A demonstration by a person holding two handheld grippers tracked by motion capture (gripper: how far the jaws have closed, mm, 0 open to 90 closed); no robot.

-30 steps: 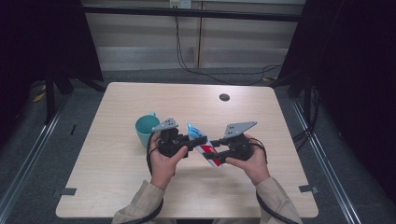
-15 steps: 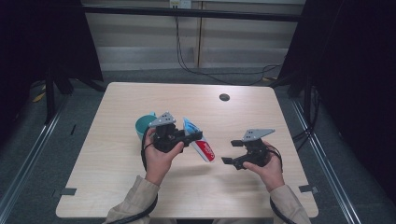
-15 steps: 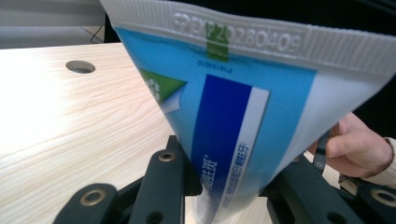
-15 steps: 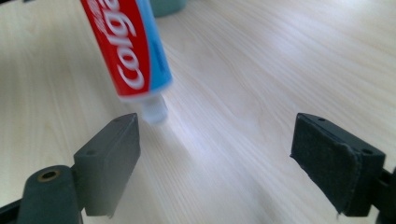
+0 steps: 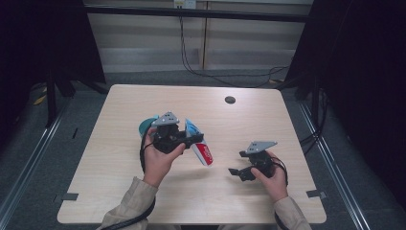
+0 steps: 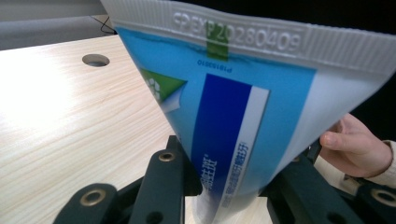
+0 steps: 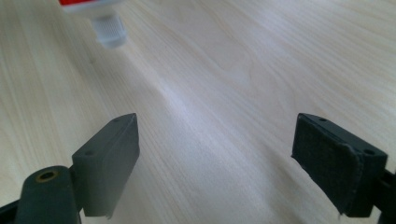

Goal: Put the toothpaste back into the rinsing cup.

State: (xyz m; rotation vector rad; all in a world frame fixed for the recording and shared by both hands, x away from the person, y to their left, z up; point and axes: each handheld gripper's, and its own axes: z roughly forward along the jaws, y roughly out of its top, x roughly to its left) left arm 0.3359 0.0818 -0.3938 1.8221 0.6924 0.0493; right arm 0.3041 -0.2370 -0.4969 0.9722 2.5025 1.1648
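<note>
Gripping a toothpaste tube [image 5: 197,143] by its flat crimped end, left gripper [image 5: 184,138] holds it above the table [image 5: 119,191], capless nozzle down. Teal cup [image 5: 144,125] sits just behind; contents hidden. Right gripper [image 5: 233,172], jaws just spread, empty, well right of tube.

Table [image 5: 119,191] evenly lit, surroundings dark; glare on wood; close-ups soft, blurry.

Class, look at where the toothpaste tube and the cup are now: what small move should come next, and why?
Probably carry the toothpaste tube left toward the teal cup and lower it in. The left gripper is shut on the tube's crimped end, lifted off the table; the right gripper stands open and apart, its jaws having just been opening with nothing between them.
</note>
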